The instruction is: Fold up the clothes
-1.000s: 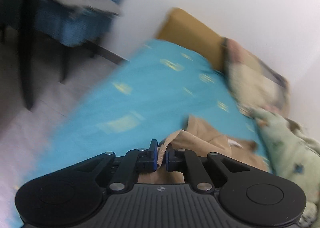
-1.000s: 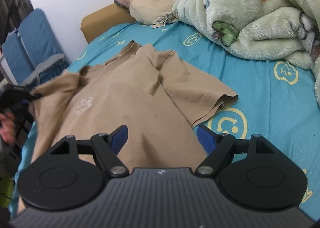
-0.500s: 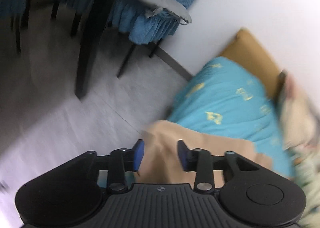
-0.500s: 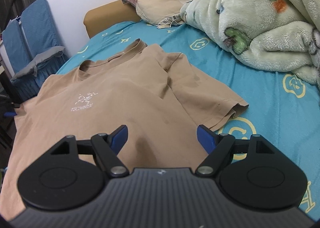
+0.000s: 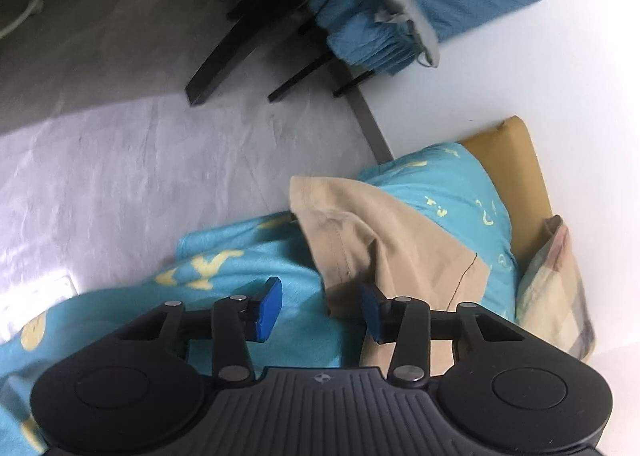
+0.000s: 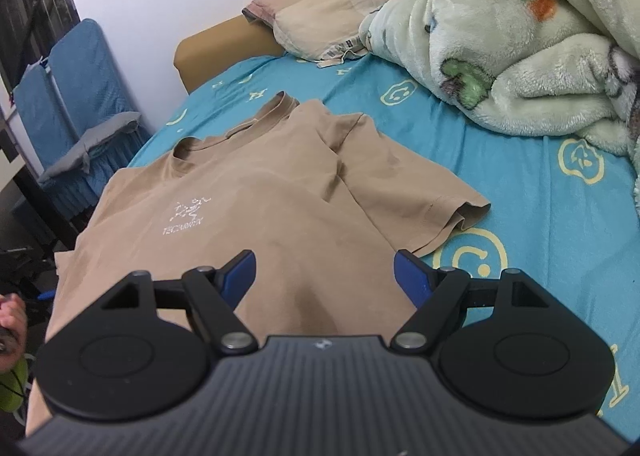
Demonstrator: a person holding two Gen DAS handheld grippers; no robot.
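Note:
A tan T-shirt with a white chest logo lies face up and spread flat on the blue bedsheet. Its right sleeve lies out to the side. My right gripper is open and empty, just above the shirt's lower body. In the left wrist view the shirt's left sleeve drapes over the bed's edge. My left gripper is open and empty, right by that sleeve, its right finger against the cloth.
A green fleece blanket is heaped at the right of the bed, with a checked pillow at the head. A blue-covered chair and dark table legs stand on the grey floor left of the bed.
My left gripper let go of the shirt's left sleeve and opened, swinging out toward the bed's edge. The shirt settled flat. My right gripper stayed open over the shirt.

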